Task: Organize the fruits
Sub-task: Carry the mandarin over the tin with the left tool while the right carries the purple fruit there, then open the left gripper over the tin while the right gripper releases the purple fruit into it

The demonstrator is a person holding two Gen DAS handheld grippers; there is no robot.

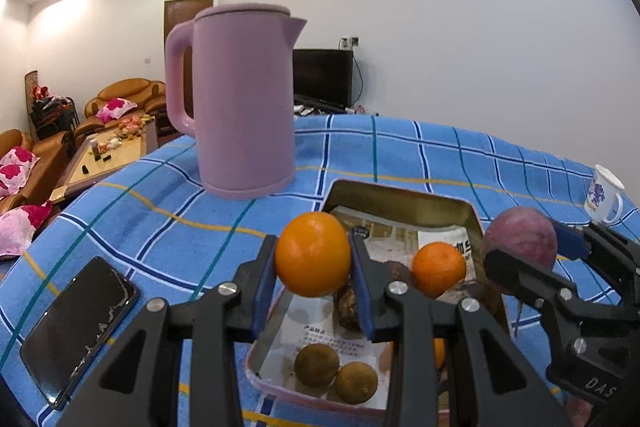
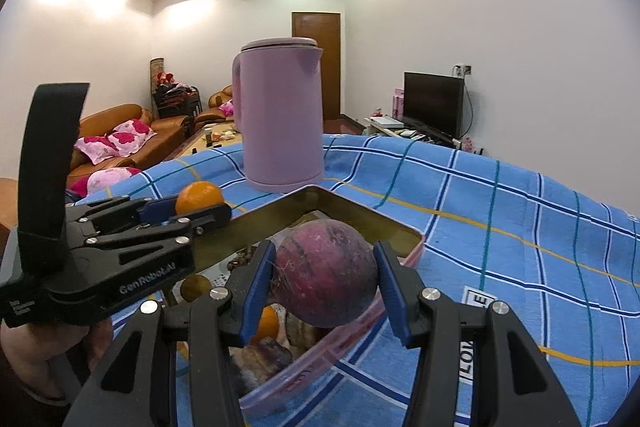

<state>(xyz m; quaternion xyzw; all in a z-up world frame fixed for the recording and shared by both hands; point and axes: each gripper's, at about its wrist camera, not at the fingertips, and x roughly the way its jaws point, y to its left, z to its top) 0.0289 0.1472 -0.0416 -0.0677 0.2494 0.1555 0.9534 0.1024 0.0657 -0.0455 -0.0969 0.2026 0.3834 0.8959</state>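
Phone (image 1: 80,327): a dark smartphone, screen up, lies flat on the blue checked tablecloth (image 1: 420,155) near the table's left edge.
Kettle (image 1: 240,99): a lilac electric kettle stands upright toward the table's far edge, just behind the tray's far rim, handle to the left, lid on.
Left gripper (image 1: 313,287): blue pads pressed on either side of a large orange (image 1: 313,254), jaws narrowed to the fruit's width; the orange hangs clear above the tray's left half.
Tray (image 1: 400,193): a shallow rectangular tin with a pink outer rim, lined with printed paper, sits mid-table. Inside lie a smaller orange (image 1: 439,268), two round brown fruits (image 1: 317,365) side by side at the near edge, and other dark pieces partly hidden by the tongs.
Right gripper (image 2: 326,279): clamped on a round purple-red fruit (image 2: 326,273), jaws somewhat wider than the left pair's; the fruit is lifted over the tray's right side.
Mug (image 1: 604,199): a white cup with blue print stands near the table's right edge.
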